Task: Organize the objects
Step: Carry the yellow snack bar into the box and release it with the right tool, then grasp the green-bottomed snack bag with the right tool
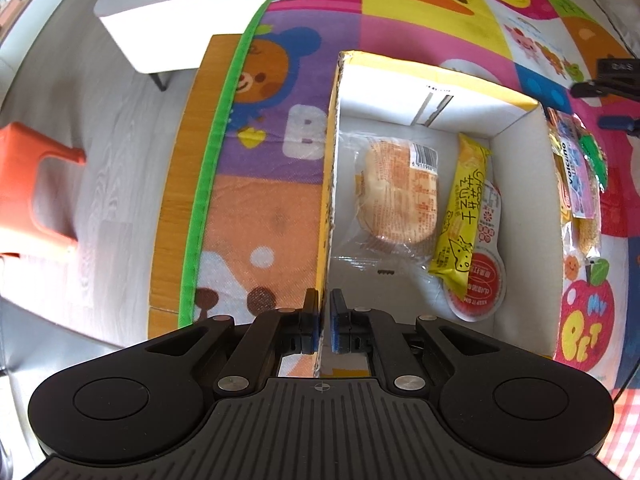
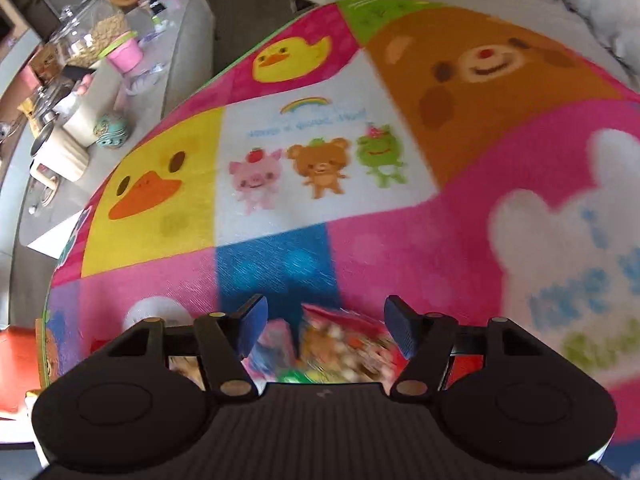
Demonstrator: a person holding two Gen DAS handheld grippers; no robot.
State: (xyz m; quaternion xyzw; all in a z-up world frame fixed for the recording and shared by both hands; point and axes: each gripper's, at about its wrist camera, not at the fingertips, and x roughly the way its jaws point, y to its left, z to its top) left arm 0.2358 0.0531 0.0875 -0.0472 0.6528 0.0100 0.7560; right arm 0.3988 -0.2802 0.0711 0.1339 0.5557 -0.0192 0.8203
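An open white cardboard box [image 1: 460,92] with yellow edges stands on the colourful cartoon mat [image 1: 276,208]. Inside it lie a wrapped bun [image 1: 396,196], a yellow snack packet [image 1: 464,216] and a red-and-white sealed cup [image 1: 486,280]. My left gripper [image 1: 325,312] points straight down and is shut on the box's left wall. More snack packets [image 1: 576,184] lie on the mat just right of the box. My right gripper [image 2: 326,328] is open above a blurred pile of bright snack packets [image 2: 340,344], with its pads clear of them.
The mat [image 2: 400,240] covers a wooden table [image 1: 176,200]. Left of it are an orange stool [image 1: 36,184] and a white low table [image 1: 180,12]. A counter crowded with jars and cups [image 2: 92,36] runs along the far left in the right wrist view.
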